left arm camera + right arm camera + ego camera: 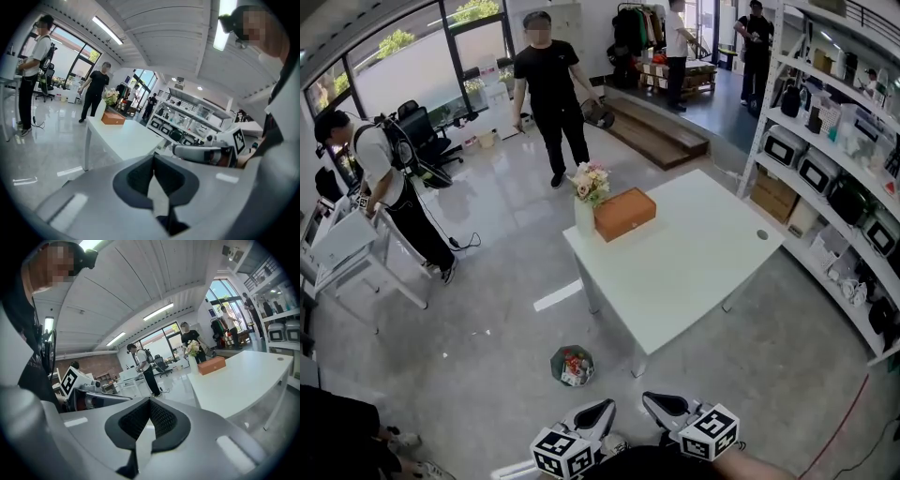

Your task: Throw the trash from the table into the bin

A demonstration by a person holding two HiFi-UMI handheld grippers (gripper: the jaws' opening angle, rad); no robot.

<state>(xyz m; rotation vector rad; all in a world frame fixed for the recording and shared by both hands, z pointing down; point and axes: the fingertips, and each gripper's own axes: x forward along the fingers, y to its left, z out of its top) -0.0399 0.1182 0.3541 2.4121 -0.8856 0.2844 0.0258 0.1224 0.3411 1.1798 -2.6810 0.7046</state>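
A small round bin (555,360) stands on the floor by the near corner of the white table (694,272), with colourful trash (575,367) inside it. The tabletop carries only a vase of flowers (589,192) and an orange box (624,213). Both grippers sit at the bottom edge of the head view, just short of the bin. My left gripper (605,405) (153,157) is shut with nothing in it. My right gripper (649,398) (150,401) is shut and holds nothing too. Each gripper view looks level across the room at the table (126,138) (243,376).
Shelving (834,169) with appliances lines the right side. A person in black (551,94) stands beyond the table, and another bends over a white desk (347,248) at the left. A red cable (844,422) lies on the floor at the lower right.
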